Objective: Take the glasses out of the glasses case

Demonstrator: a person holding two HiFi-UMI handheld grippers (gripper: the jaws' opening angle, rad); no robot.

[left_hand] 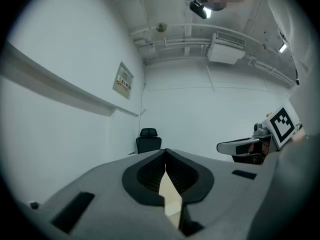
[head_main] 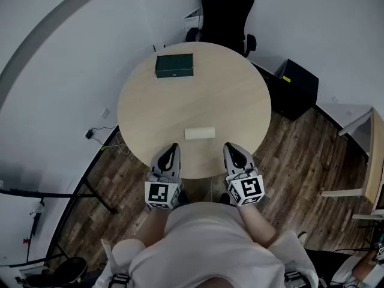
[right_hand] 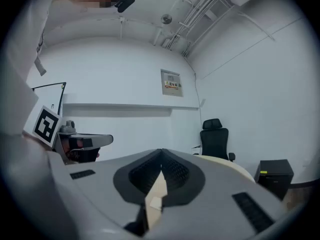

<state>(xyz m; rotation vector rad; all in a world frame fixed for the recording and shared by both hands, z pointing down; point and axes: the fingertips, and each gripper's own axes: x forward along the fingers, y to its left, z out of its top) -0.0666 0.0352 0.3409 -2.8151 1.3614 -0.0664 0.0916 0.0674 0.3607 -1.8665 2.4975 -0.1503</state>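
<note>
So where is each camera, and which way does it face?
Head view: on the person's head, facing steeply down at the table; left gripper, right gripper and chest show.
Left gripper view: on that gripper, facing forward along its shut jaws; right gripper shows.
Right gripper view: likewise; left gripper shows.
Both share the chair.

Table [head_main: 240,95] top open ahead of left gripper [head_main: 172,149] and right gripper [head_main: 231,149], save beige box [head_main: 199,133] just ahead between them, green case [head_main: 174,65] at far edge, chair [head_main: 225,11] beyond.
</note>
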